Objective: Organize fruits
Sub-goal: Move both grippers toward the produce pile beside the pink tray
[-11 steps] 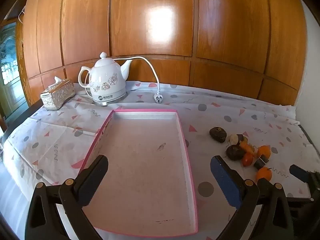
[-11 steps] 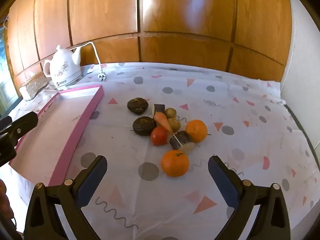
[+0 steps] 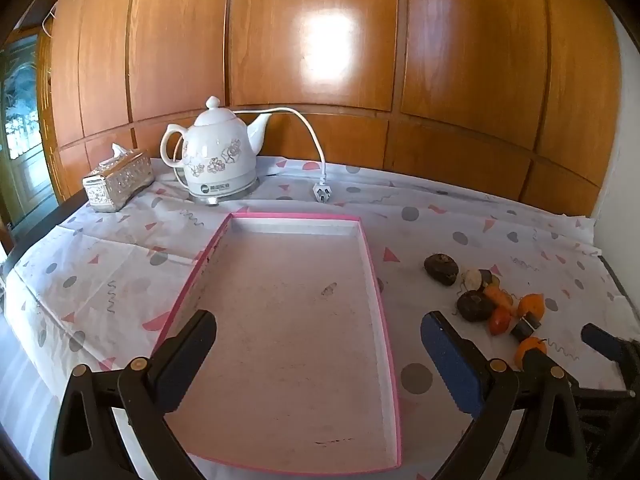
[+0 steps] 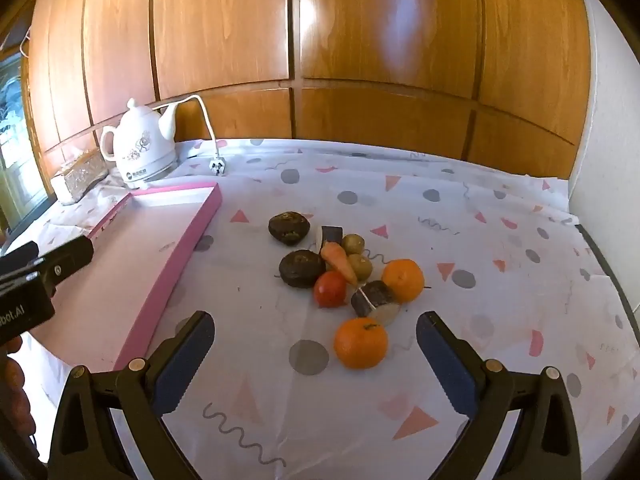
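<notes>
A cluster of fruits and vegetables lies on the patterned cloth: a near orange (image 4: 361,343), a second orange (image 4: 403,280), a red tomato (image 4: 329,289), a small carrot (image 4: 338,261), two dark brown lumps (image 4: 289,227) (image 4: 301,268) and several small pieces. The cluster also shows in the left wrist view (image 3: 496,300). A shallow pink-rimmed tray (image 3: 372,264) lies empty to its left, also seen in the right wrist view (image 4: 192,224). My right gripper (image 4: 314,354) is open, just short of the near orange. My left gripper (image 3: 318,356) is open over the tray's near half.
A white floral kettle (image 3: 218,160) with its cord and plug (image 3: 322,192) stands behind the tray. A silver tissue box (image 3: 118,180) sits at the back left. Wooden panels back the table; a white wall (image 4: 600,160) bounds the right.
</notes>
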